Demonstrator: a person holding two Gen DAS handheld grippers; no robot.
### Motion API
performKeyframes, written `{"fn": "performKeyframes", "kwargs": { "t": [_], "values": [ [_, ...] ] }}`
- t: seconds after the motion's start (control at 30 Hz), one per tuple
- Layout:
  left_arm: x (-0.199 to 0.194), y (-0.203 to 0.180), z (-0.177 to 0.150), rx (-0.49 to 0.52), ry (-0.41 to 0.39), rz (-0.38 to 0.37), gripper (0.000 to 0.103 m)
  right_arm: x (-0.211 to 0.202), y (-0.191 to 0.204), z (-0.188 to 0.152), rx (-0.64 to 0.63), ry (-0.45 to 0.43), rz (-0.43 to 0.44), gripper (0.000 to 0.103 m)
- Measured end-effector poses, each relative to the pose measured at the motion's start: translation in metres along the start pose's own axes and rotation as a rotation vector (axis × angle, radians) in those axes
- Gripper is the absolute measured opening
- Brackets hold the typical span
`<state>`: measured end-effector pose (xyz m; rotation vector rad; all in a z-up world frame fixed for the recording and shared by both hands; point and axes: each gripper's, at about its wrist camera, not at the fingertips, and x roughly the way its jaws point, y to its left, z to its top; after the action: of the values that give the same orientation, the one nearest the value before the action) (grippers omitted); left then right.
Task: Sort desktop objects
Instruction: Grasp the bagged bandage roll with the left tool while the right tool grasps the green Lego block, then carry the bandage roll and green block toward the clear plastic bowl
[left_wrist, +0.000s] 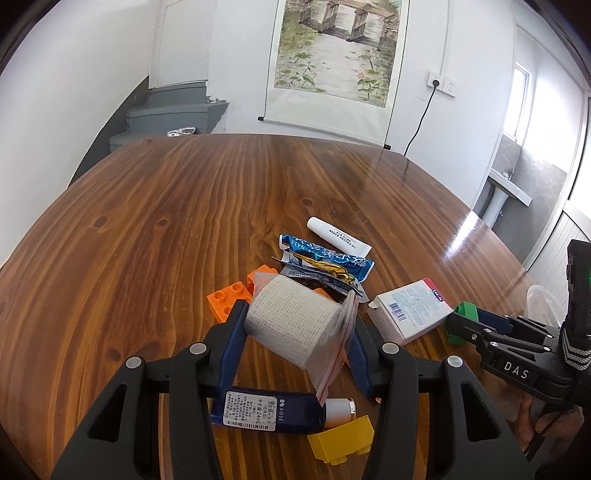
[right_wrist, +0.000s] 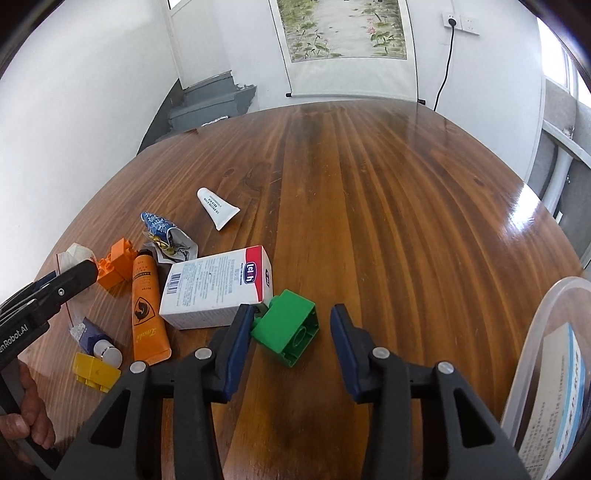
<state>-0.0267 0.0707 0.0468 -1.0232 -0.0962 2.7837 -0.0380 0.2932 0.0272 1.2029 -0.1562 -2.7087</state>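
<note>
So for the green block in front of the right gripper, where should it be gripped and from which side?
Grip the green block across its two flat side walls, coming straight forward from the near side as the right gripper is lined up. It lies tipped, its hollow underside facing the camera, so the smooth walls suit the pads better than the studs. Its far left corner appears to touch the white box; watch the left finger there.

A white gauze roll (left_wrist: 295, 325) in a clear zip bag is held up off the table. On the table, a green block (right_wrist: 290, 332) lies tipped, just right of a white box (right_wrist: 218, 284). Left of the box lie an orange tube (right_wrist: 147, 306), orange blocks (right_wrist: 116, 264), a yellow block (right_wrist: 95, 372), a blue bottle (left_wrist: 266, 410), a blue wrapper (left_wrist: 325, 262) and, farther off, a white tube (right_wrist: 218, 208).
</note>
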Motion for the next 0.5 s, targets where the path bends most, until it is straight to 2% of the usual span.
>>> {"fn": "performKeyframes", "kwargs": {
  "t": [0.1,0.23,0.5],
  "values": [
    [-0.002,-0.003,-0.002,0.009,-0.003,-0.001,0.052,0.002,0.001,0.000,-0.003,0.010,0.016,0.041],
    [-0.003,-0.007,-0.003,0.018,-0.005,0.000,0.052,0.000,0.002,-0.001,-0.009,0.004,-0.009,0.040],
    [-0.013,-0.013,-0.002,0.036,-0.051,0.023,0.052,-0.019,0.004,-0.001,-0.020,-0.080,-0.036,0.040]
  ]
}}
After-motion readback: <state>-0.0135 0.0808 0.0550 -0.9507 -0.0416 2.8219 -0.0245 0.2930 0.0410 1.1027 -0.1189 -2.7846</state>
